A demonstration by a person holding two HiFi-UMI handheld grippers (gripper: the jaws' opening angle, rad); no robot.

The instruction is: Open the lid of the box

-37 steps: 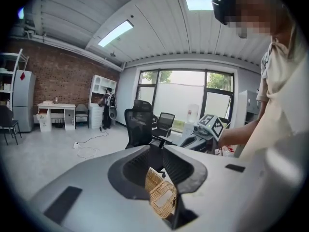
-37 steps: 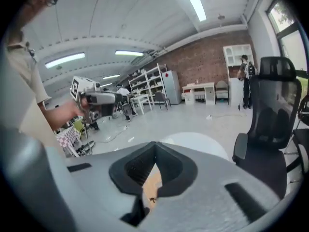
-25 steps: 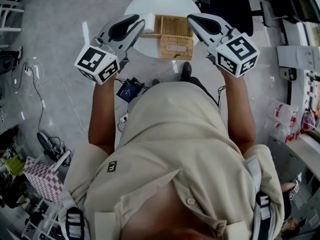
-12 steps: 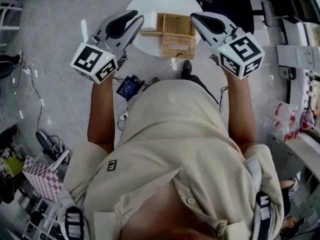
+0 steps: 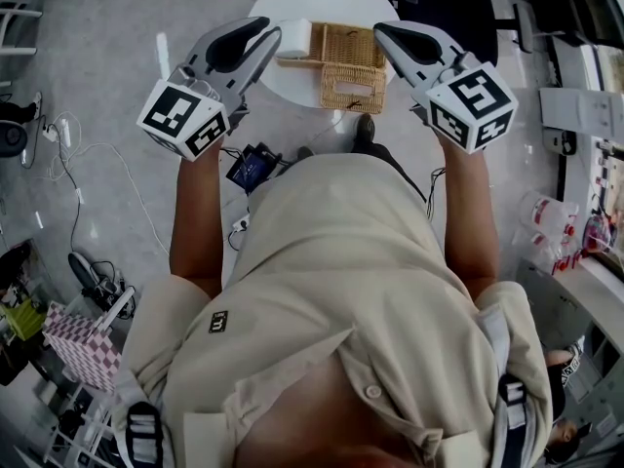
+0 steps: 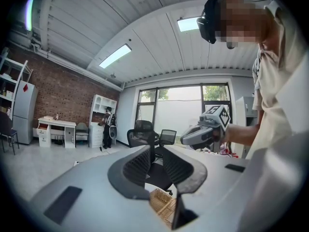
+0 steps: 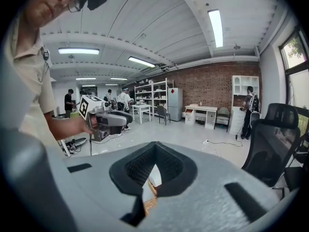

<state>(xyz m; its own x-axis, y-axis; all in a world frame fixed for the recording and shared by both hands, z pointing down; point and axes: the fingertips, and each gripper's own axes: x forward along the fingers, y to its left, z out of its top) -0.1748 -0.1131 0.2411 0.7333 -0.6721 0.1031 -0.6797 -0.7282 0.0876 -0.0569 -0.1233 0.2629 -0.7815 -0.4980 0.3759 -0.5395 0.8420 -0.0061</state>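
Observation:
A wicker box [image 5: 343,45] stands on the small round white table [image 5: 292,8], its lid [image 5: 351,88] lying flat on the near side. A white block [image 5: 296,39] sits against the box's left end. My left gripper [image 5: 273,35] hovers at the box's left, open, with nothing between its pads. In the left gripper view its jaws [image 6: 154,151] stand apart above the box [image 6: 163,204]. My right gripper [image 5: 380,31] hovers at the box's right end, shut on nothing. In the right gripper view its pads [image 7: 154,146] meet over the wicker [image 7: 149,204].
A black office chair [image 5: 439,8] stands behind the table on the right. On the floor below the table lie a dark device with cables [image 5: 253,169] and the person's shoe [image 5: 363,135]. Shelves and clutter line the right side [image 5: 575,232].
Both grippers keep their places beside the box. Only the head view has shifted a little.

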